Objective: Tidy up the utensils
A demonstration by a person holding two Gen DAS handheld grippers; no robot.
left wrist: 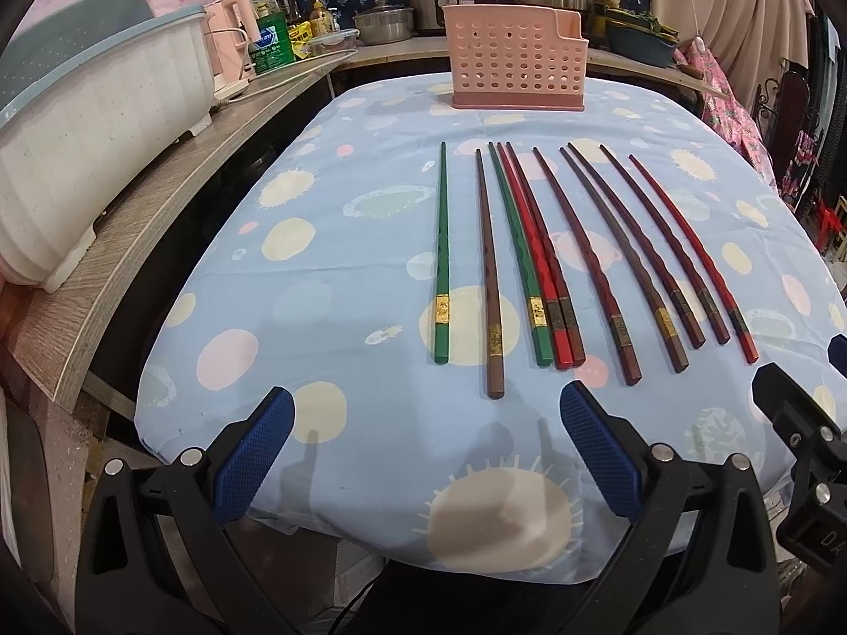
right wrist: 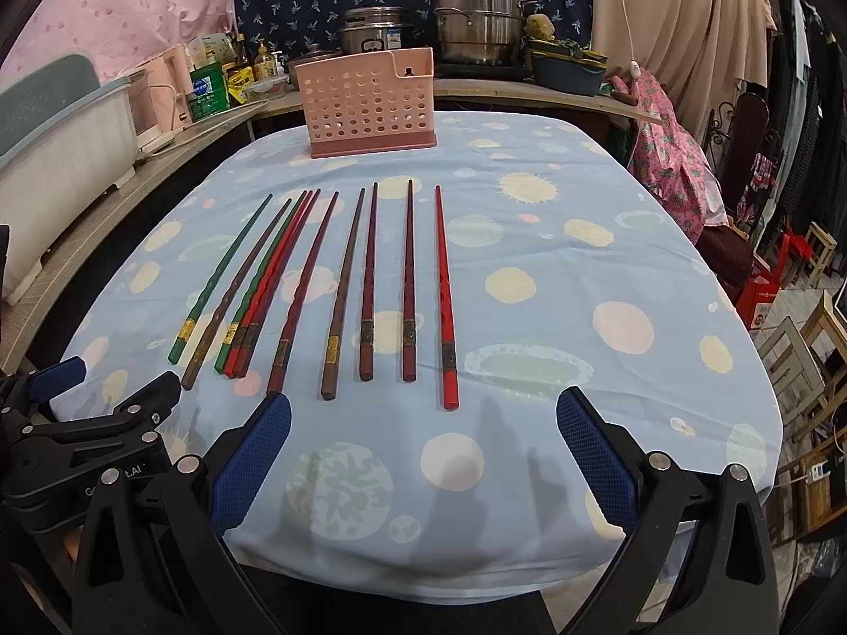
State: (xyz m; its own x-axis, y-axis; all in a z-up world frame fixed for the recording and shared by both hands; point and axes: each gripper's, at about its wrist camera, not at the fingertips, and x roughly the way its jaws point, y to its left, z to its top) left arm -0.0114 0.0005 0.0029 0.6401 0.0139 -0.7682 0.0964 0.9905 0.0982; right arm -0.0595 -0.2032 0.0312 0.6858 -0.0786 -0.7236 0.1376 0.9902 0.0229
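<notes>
Both tools sit nearest the lens at the counter's near edge: left tool spread wide and holding nothing, right tool likewise spread and holding nothing. Blue textured pads face inward.

Chopsticks lie just past the tools in a row on the cloth, ten in all: green, brown, red and dark red, thick ends toward the camera, tips pointing at the far side. Three lie touching side by side; the others lie apart. Most show a gold or dark band near the thick end.

Pink holder, perforated, stands upright at the far edge, well apart from the row.

Counter cloth: pale blue, printed with planets and suns.

Room: wooden shelf at left carrying a white dish rack, bottles and steel pots behind, beige curtain at right.
</notes>
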